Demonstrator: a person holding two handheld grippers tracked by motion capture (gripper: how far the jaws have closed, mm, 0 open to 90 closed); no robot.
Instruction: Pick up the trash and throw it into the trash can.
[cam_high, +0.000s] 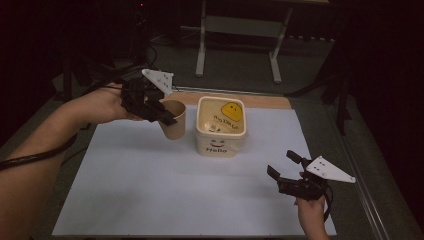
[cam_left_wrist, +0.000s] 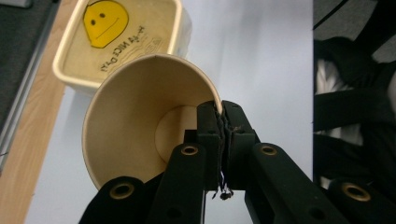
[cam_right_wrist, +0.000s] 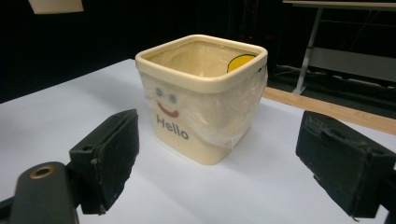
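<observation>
A tan paper cup hangs tilted above the white sheet, just left of a cream square bin printed "Hello" with a yellow smiley face inside. My left gripper is shut on the cup's rim; in the left gripper view the jaws pinch the cup wall at the rim, with the left gripper over the bin beyond. The cup looks empty. My right gripper stands open near the front right of the sheet, its pads wide apart and facing the bin, which has a clear plastic liner.
The white sheet covers most of a grey table with a wooden strip at the far edge. Beyond the table stands a white frame in a dark room. A black cable trails over the left forearm.
</observation>
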